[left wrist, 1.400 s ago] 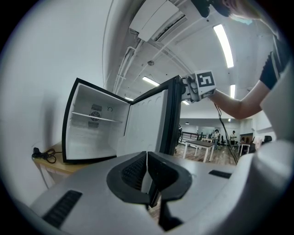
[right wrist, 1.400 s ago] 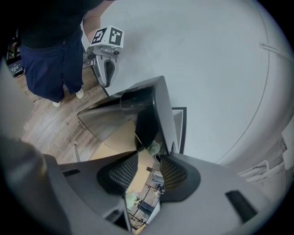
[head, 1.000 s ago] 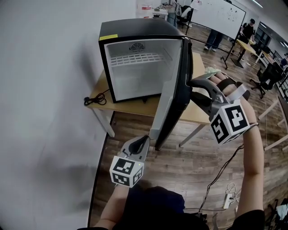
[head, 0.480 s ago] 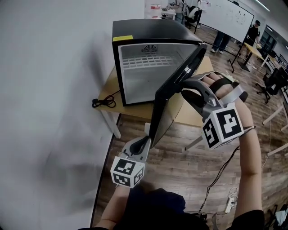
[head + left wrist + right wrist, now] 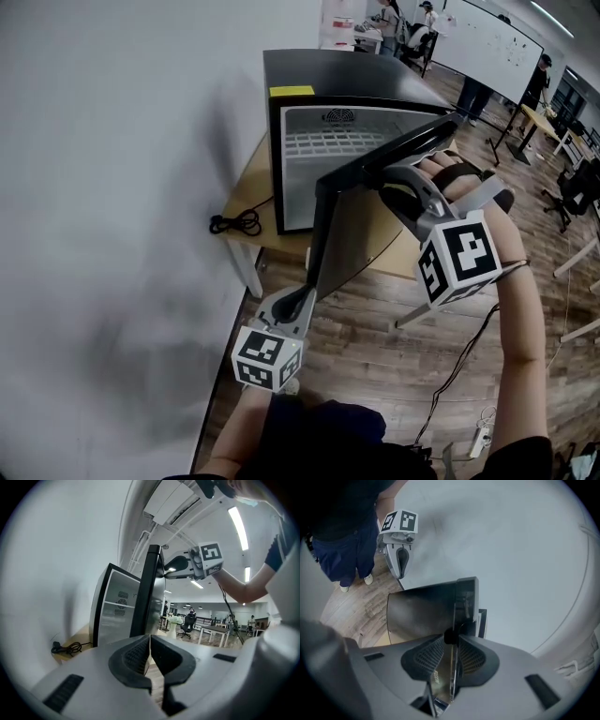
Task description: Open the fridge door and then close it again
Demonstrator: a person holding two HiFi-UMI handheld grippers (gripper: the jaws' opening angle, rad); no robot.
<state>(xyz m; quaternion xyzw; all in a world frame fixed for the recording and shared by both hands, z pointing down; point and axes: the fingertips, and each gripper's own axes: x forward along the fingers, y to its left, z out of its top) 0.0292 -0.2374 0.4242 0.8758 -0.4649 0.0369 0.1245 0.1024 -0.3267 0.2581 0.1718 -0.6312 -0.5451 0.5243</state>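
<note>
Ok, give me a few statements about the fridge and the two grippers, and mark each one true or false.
1. The fridge door stands partly open. True.
2. The left gripper grips the door. False: its jaws are together with nothing between them.
3. The door's edge sits between the jaws of the right gripper. True; the jaws are closing on it.
4. The fridge stands on the floor. False: it stands on a wooden table.
5. A black cable lies on the table beside the fridge. True.
</note>
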